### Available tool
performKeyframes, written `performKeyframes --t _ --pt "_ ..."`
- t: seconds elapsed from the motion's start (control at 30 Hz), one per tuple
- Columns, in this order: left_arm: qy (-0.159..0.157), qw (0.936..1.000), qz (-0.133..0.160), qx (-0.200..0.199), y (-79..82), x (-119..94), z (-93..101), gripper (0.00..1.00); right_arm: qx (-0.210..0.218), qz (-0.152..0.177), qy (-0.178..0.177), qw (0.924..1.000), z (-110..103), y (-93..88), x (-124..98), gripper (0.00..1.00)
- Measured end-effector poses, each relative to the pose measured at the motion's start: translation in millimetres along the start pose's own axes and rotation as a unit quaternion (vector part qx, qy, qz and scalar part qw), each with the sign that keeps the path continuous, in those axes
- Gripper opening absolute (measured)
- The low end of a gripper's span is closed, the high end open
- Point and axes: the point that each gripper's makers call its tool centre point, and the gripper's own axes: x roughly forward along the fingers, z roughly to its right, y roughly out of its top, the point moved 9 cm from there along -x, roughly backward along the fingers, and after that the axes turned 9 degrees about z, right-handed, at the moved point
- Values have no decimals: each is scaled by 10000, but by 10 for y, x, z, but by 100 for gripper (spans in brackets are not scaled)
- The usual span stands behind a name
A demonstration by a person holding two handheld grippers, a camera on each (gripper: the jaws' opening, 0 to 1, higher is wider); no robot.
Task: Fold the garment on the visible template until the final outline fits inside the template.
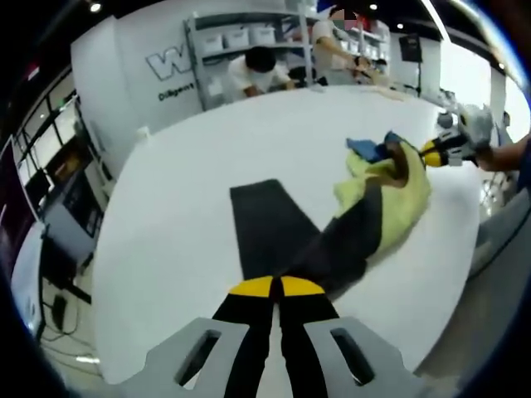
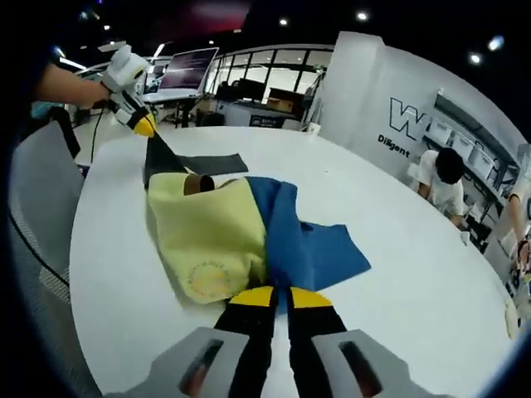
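Observation:
A yellow, blue and black garment [image 1: 377, 195] lies bunched on the round white table [image 1: 182, 207], partly over a dark grey rectangular template [image 1: 261, 220]. My left gripper [image 1: 274, 288] is shut on the garment's black end, lifted off the table. The right gripper [image 1: 433, 152] grips the far blue and yellow end. In the right gripper view, my right gripper [image 2: 272, 297] is shut on the near edge where the yellow panel [image 2: 207, 240] meets the blue panel [image 2: 311, 245]. The left gripper [image 2: 143, 126] holds the black strip up above the template [image 2: 211, 162].
Two people [image 1: 259, 70] work at the table's far side, in front of shelves with bins [image 1: 236, 37]. A person [image 2: 444, 178] leans at the table edge. A grey chair back [image 2: 37, 207] stands by the near rim. Desks and a screen [image 2: 187, 70] stand beyond.

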Motion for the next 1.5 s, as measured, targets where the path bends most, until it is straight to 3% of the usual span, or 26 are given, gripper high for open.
performKeyframes --t 0.13,0.43,0.5,0.77,1.07,1.3,1.43,1.5 --pt "47 10000 9 -49 6 4 -5 4 64 15 -55 10000 60 -7 -22 0" --pt "174 9994 197 -211 65 -39 -29 4 543 458 -493 9963 484 205 -154 0" --pt "178 9994 202 -222 61 -27 -30 4 829 654 -530 9930 578 276 -210 0" --pt "257 9986 424 -200 208 -72 6 4 1714 1297 -1035 9711 943 468 -500 0" --pt "427 9941 942 -314 494 -91 -17 3 2063 1784 -1424 9515 1259 628 -739 0" --pt "445 9835 1689 -470 990 -99 59 3 2204 2355 -1389 9363 1457 868 -888 0" --pt "426 9780 1992 -460 1185 -95 81 3 2261 2658 -1314 9279 1527 1000 -944 0" --pt "421 9754 2104 -501 1244 -97 68 3 2533 2912 -1266 9138 1574 1060 -983 0"
